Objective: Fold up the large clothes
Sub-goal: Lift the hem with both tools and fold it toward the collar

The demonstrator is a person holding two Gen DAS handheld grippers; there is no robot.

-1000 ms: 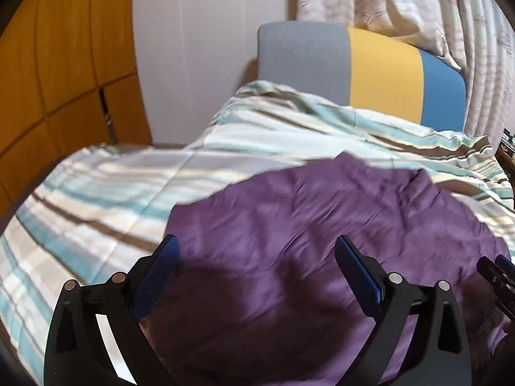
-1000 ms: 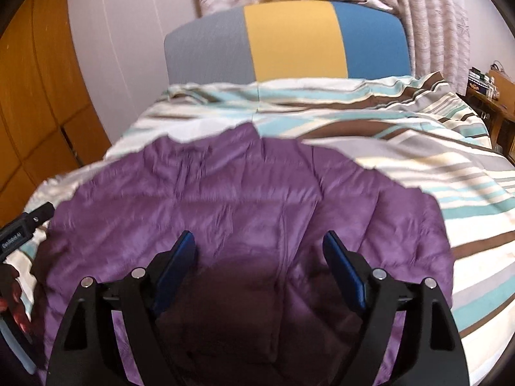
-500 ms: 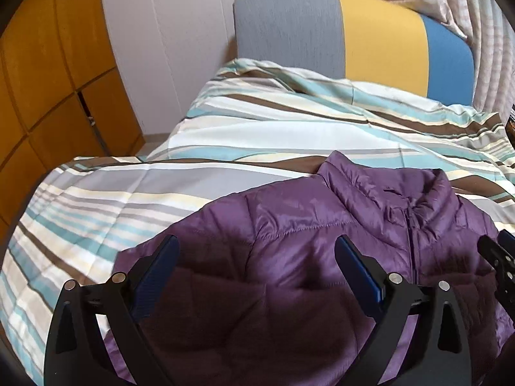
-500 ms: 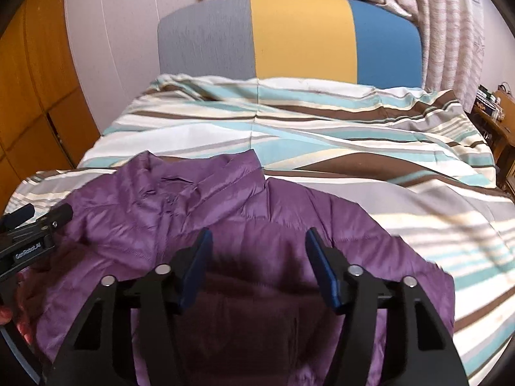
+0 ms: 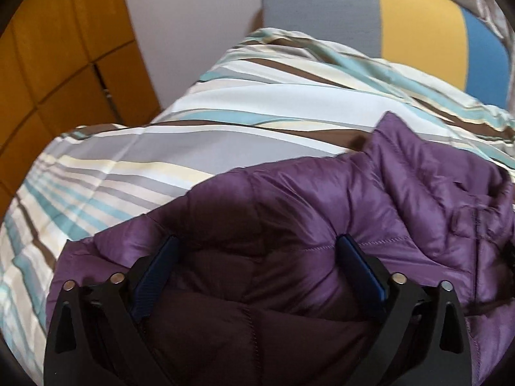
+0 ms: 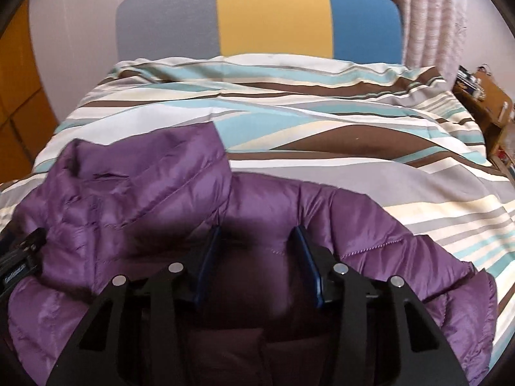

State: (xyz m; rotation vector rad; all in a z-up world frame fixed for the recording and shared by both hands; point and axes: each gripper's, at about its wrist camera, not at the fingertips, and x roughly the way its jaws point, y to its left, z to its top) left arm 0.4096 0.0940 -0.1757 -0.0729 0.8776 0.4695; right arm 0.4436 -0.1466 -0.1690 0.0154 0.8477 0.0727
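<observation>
Purple quilted puffer jacket lies spread on a striped duvet in the left wrist view, filling the space just beneath and ahead of the left gripper. That gripper's jaws stand wide apart, blue pads facing each other over the shoulder area of the jacket; the fabric lies between and below them, and neither pad presses on it. The stand-up collar rises ahead and to the right of the gripper. Past the jacket the duvet runs on to a headboard in grey, yellow and blue panels. Off to the left of the gripper stand orange-brown wooden cabinet doors and a pale wall.

In the right wrist view the same jacket lies directly under the right gripper, its collar ahead and to the left. The jaws of this gripper are partly open and closing, with a shaded bulge of the quilted fabric lying between the blue pads; whether the pads already touch it cannot be told. The black body of the left gripper shows at the far left edge, resting against the jacket. Beyond lie the duvet and the headboard; a patterned curtain hangs to the right, above a wooden bedside unit.
</observation>
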